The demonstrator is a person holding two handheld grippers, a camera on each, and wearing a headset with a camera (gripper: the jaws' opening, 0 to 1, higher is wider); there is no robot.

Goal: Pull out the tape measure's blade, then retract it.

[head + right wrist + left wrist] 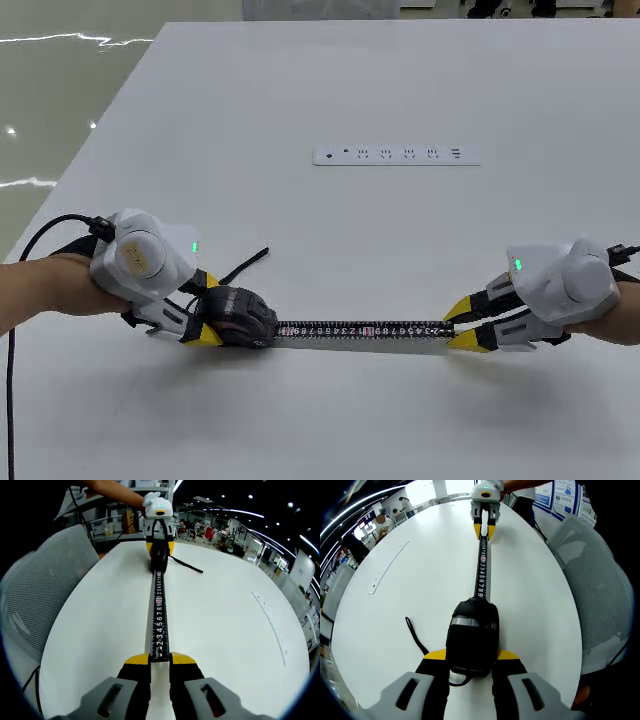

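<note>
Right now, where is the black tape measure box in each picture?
Head view: the tape measure case sits lower left, gripped by the left tongs.
Left gripper view: the case is big, bottom middle, between that view's own tongs.
Right gripper view: the case is small, top middle, at the far end.
Shared landmark: the blade with numbers, stretching from the case to the right tongs.

Two grippers (208,308) (458,326); one tape measure (240,316); one power strip (396,155); maybe one chair (600,605).
</note>
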